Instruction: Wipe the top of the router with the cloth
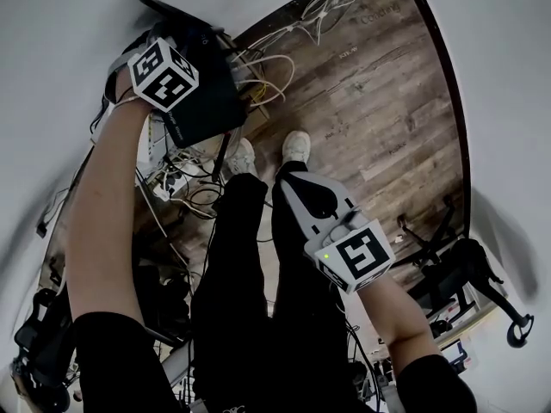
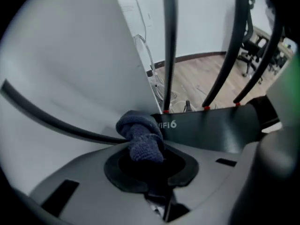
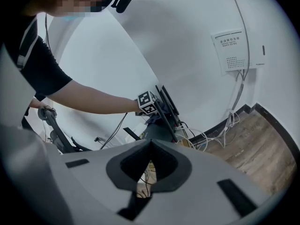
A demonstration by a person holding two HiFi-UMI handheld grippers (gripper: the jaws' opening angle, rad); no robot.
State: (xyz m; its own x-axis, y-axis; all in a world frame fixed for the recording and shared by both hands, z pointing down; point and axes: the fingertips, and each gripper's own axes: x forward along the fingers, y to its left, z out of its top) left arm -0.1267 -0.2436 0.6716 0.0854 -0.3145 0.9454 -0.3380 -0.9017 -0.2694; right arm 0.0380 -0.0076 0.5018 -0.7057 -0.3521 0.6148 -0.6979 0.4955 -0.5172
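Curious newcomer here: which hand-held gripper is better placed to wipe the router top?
Left. The left hand-held gripper grips the blue cloth at the router; the right hand-held gripper is shut, empty, down by the person's legs.

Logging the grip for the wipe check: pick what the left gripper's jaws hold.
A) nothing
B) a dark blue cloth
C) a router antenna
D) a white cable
B: in the left gripper view, the left gripper is clamped on a bunched dark blue cloth, right beside the black router.
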